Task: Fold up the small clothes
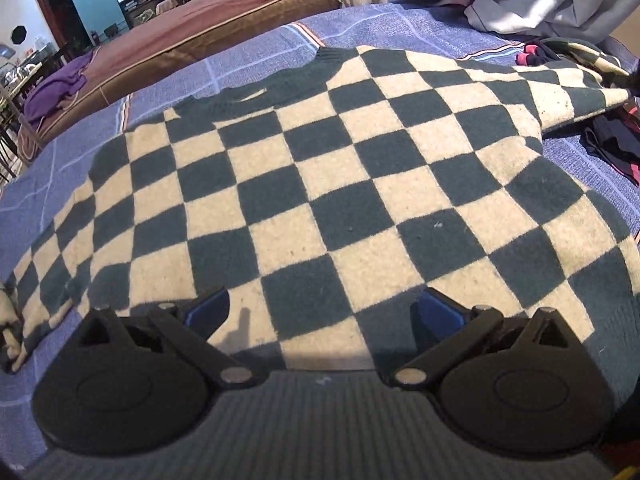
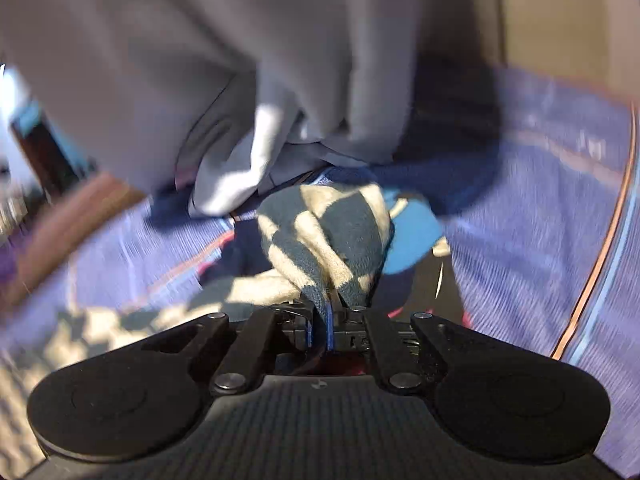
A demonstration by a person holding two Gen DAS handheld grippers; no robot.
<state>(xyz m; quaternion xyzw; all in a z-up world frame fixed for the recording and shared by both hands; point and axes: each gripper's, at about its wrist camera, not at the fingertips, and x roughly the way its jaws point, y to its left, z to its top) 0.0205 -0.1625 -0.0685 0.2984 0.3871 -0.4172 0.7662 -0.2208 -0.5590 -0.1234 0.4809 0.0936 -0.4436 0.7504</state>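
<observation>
Gripping one sleeve of the single checked sweater, our right tongs are pinched tight on a bunched fold of it, while our left tongs hover wide apart and empty over the hem. The sweater lies spread flat on the blue bedspread, neck away from us. We judge the first fold to be starting: the next move calls for carrying the sleeve inward across the body. One grey garment and one dark pile wait beside it.
</observation>
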